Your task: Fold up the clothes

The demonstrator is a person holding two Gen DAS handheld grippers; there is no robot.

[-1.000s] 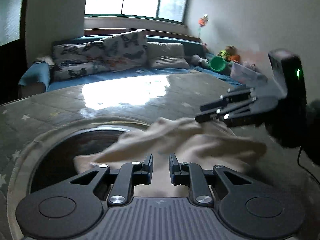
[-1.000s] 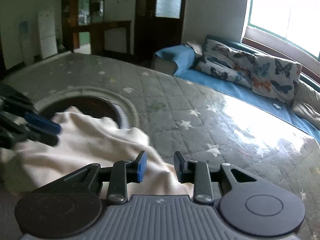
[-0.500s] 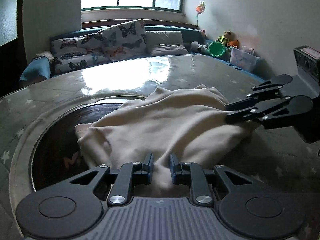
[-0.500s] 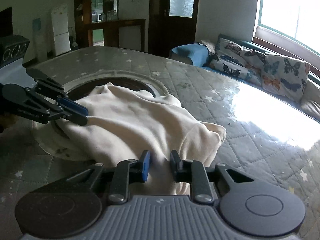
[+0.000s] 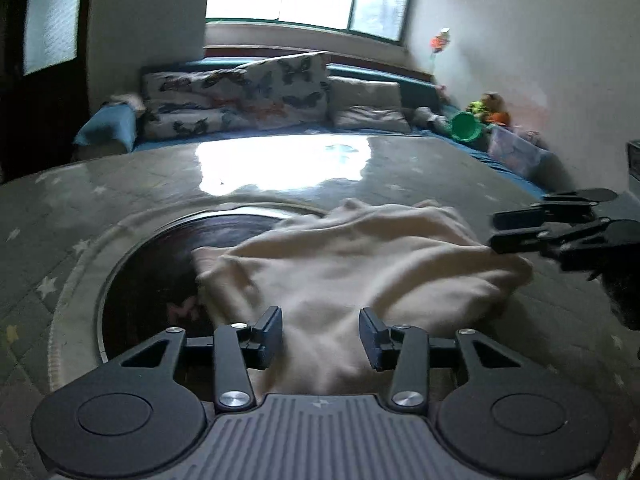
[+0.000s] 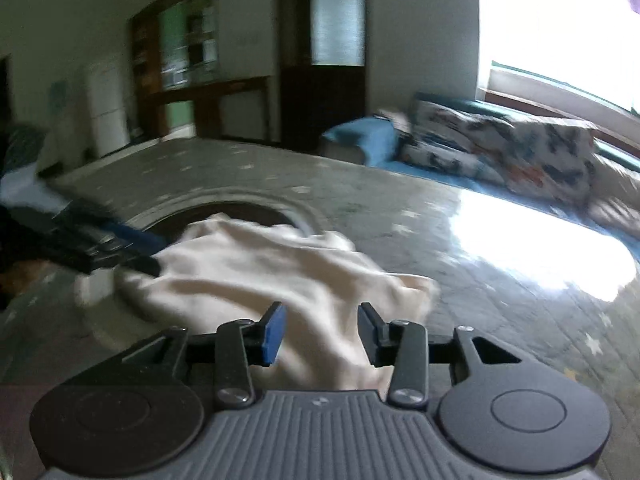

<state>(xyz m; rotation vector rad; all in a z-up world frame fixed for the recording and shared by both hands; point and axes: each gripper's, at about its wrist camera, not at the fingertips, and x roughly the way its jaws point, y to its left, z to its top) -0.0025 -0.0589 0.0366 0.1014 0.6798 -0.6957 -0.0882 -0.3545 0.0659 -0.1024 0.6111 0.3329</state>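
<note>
A cream garment (image 5: 360, 264) lies crumpled on the grey star-patterned table cover (image 5: 60, 216), partly over a dark round inset (image 5: 160, 264). My left gripper (image 5: 320, 332) is at its near edge, jaws opening, cloth lying between the fingers but not pinched. My right gripper (image 5: 496, 232) is at the garment's right edge in the left wrist view. In the right wrist view, the right gripper (image 6: 322, 330) is also opening over the garment (image 6: 260, 272), with its pads clear of the cloth. The left gripper (image 6: 152, 256) shows blurred at the garment's left side.
A blue sofa with butterfly cushions (image 5: 240, 100) runs along the far wall under the window. A green bowl (image 5: 466, 126), toys and a clear plastic box (image 5: 516, 152) sit at the far right. A white fridge (image 6: 108, 108) and dark doors stand beyond the table.
Both grippers' jaws have spread apart and let go of the cream garment. It was held up a second ago and now rests slack on the table.
</note>
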